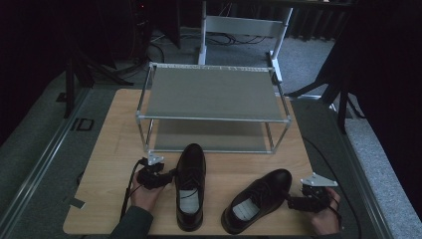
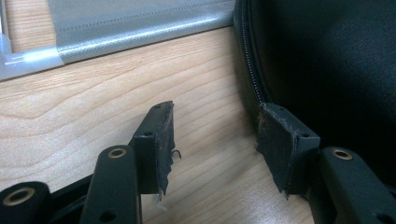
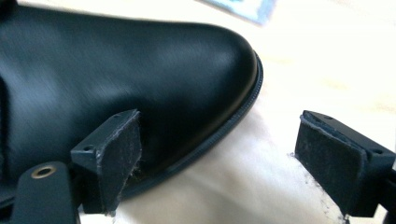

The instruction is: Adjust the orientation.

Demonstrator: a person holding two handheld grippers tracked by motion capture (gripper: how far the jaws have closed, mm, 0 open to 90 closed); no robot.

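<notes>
Two black leather shoes stand on the wooden table [image 1: 112,149]. The left shoe [image 1: 190,186] points toward the rack, and the right shoe [image 1: 256,199] lies at an angle with its toe toward the right. My left gripper [image 1: 170,175] is at the left shoe's side and stands open. In the left gripper view [image 2: 219,144] its right pad [image 2: 285,147] lies against the edge of that shoe's [image 2: 327,65] sole. My right gripper [image 1: 292,200] is at the right shoe's toe. In the right gripper view [image 3: 224,158] it is open, with the toe [image 3: 121,70] partly between the jaws and neither pad pressing on it.
A two-shelf metal shoe rack [image 1: 214,92] stands at the table's far side, and its lower shelf [image 2: 140,28] lies close ahead of the left gripper. Table legs and cables sit on the floor behind [image 1: 244,30]. Bare wood [image 3: 280,140] lies to the right of the toe.
</notes>
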